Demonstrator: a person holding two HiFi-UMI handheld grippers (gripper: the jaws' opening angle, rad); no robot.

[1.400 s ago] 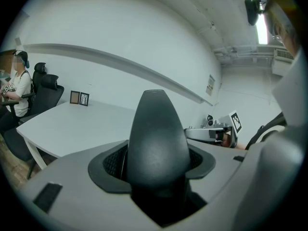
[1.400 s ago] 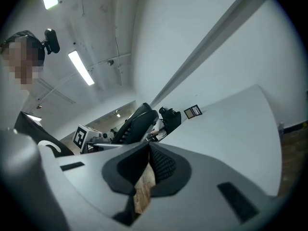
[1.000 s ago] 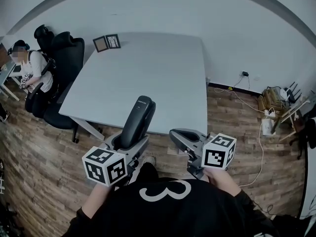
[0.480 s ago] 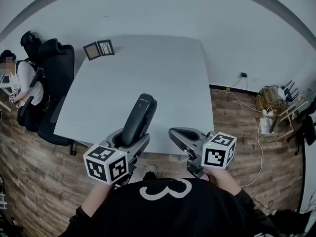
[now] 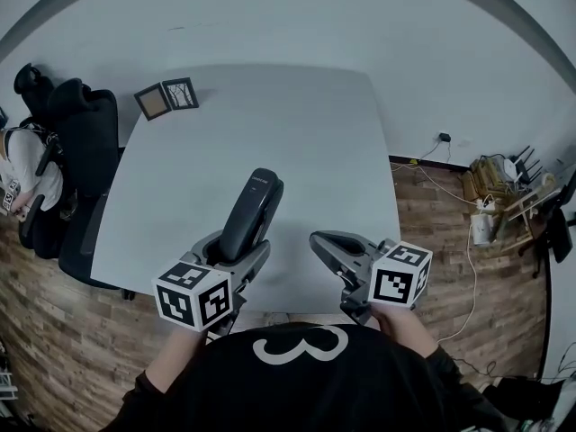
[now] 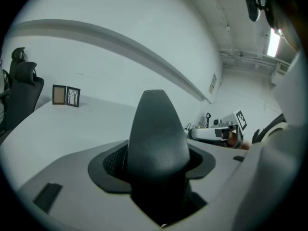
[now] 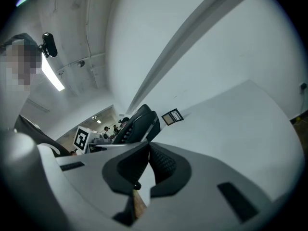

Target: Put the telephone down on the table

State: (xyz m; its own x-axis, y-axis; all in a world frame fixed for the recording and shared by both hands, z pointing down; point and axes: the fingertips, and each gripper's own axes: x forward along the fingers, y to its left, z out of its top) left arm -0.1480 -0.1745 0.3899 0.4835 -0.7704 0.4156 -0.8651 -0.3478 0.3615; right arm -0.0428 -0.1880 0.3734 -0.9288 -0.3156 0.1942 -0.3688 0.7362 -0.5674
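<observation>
A black telephone handset (image 5: 250,212) stands tilted away from me, its lower end clamped in my left gripper (image 5: 230,252), which is shut on it above the near part of the grey table (image 5: 297,124). In the left gripper view the handset (image 6: 156,138) fills the space between the jaws. My right gripper (image 5: 319,242) hovers beside it to the right over the table's near edge, with its jaws closed together and nothing between them. From the right gripper view the handset (image 7: 137,124) shows to the left, past the closed jaws.
Two small picture frames (image 5: 166,98) stand at the table's far left corner. A black office chair (image 5: 85,142) and a seated person (image 5: 18,183) are left of the table. Cables and clutter (image 5: 495,196) lie on the wooden floor at the right.
The view has moved forward: both grippers, earlier over the floor before the table's edge, now hang above its near part. The handset stays clamped in the left gripper.
</observation>
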